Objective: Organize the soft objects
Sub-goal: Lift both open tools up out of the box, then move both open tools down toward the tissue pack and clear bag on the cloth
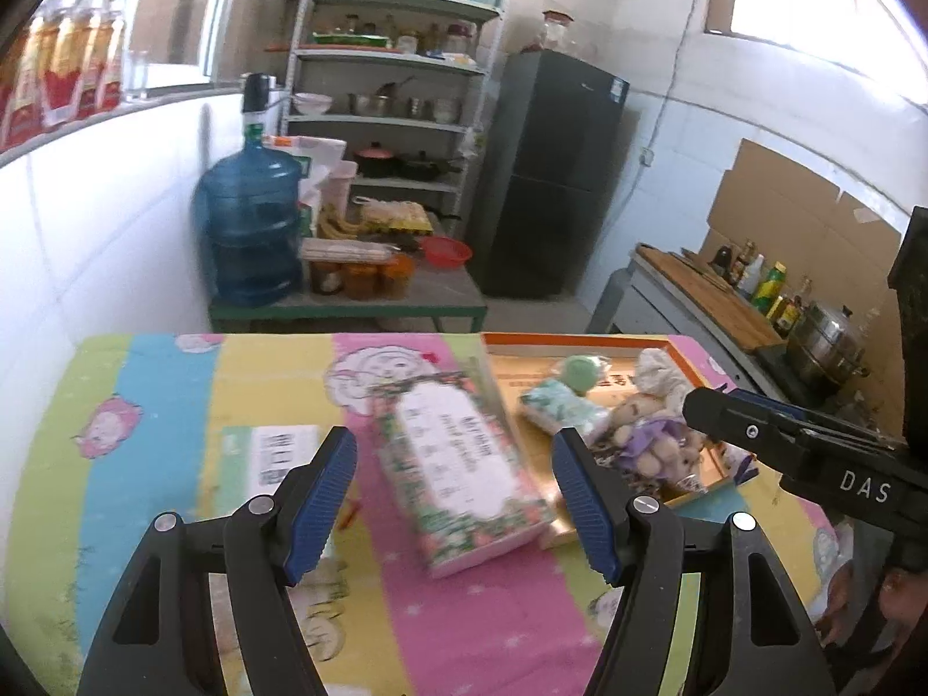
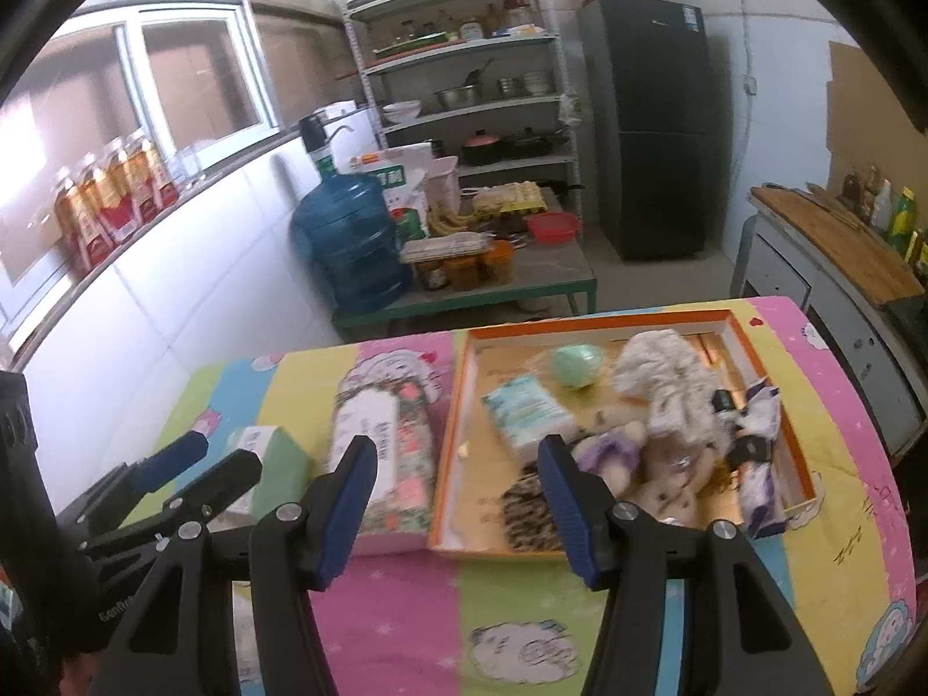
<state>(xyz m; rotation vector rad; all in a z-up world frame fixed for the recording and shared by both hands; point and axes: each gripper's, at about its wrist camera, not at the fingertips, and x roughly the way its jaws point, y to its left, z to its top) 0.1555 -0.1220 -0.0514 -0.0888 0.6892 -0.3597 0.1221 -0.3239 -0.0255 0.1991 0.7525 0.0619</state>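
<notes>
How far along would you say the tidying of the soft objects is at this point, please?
Several soft items already sit in the orange tray. Both the left claw and right claw are open and hold nothing. The floral tissue pack and green pack remain on the table.

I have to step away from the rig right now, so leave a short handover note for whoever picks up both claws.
Left claw: open, empty, above the floral tissue box.
Right claw: open, empty, at the near edge of the orange-rimmed cardboard tray.
In tray: green round sponge, pale tissue pack, purple-dressed plush doll, white fluffy cloth.
Outside on the striped cloth: floral box, small green box.
Left: nothing is gripped; sorting remains.
</notes>
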